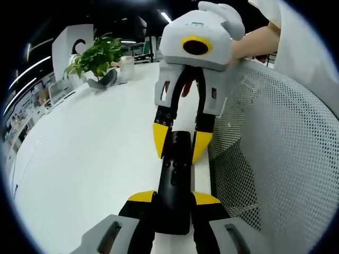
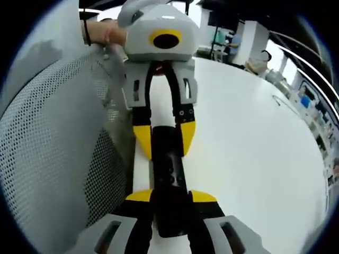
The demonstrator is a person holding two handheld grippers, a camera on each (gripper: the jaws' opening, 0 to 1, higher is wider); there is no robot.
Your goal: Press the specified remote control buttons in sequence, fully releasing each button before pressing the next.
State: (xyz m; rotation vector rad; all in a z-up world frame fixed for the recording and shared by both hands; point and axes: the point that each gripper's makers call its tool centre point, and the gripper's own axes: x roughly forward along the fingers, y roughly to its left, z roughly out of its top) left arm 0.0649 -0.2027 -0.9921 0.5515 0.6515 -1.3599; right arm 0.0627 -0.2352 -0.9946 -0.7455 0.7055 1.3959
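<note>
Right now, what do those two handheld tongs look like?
Both match. The right tongs have a pale grey housing with a yellow-ringed lens, black arms and yellow tips. The left tongs look the same. The person wears something white and a dark wristband.

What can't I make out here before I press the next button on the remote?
- Remote control button labels: too small and dark in both views.
- Its near end in the left gripper view: covered by the left hand-held gripper, shut on it.
- Its near end in the right gripper view: covered by the right hand-held gripper, shut on it.
- Whether any button is pressed: cannot tell.
- Mesh chair back: cut off by the edge.
</note>
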